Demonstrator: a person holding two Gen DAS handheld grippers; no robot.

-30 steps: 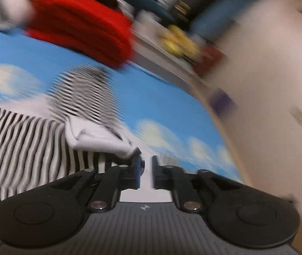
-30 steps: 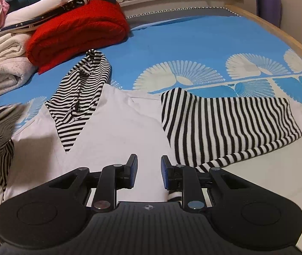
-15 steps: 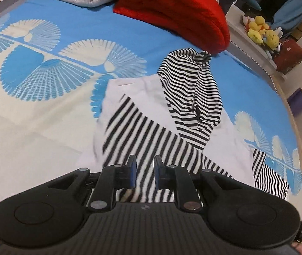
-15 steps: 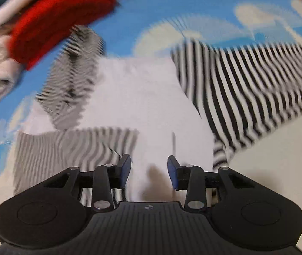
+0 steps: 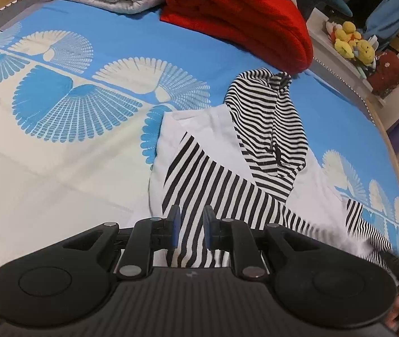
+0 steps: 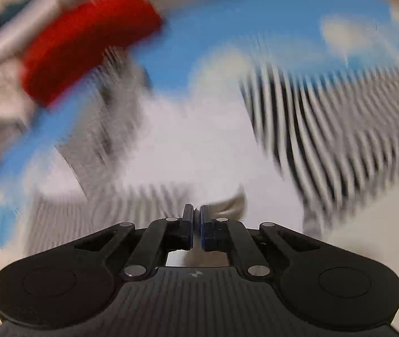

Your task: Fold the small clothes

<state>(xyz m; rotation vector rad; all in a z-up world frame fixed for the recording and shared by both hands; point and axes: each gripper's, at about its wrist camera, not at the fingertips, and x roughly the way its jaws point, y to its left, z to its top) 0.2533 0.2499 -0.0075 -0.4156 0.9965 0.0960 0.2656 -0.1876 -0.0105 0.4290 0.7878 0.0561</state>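
Folded across the white body since a second ago, one striped sleeve (image 5: 210,185) of the hooded top (image 5: 255,151) lies mid-bed (image 5: 58,154), below the red blanket (image 5: 244,16) at the bed's far edge. Left gripper (image 5: 190,230) hovers with fingers parted; right gripper (image 6: 196,224), amid blur, has fingers clenched, possibly pinching white fabric.

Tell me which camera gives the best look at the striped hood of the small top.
The left wrist view. There the striped hood is sharp, lying flat above the white body, its tip near the red blanket. The right wrist view is smeared by motion; the hood is only a grey striped blur below the red shape.
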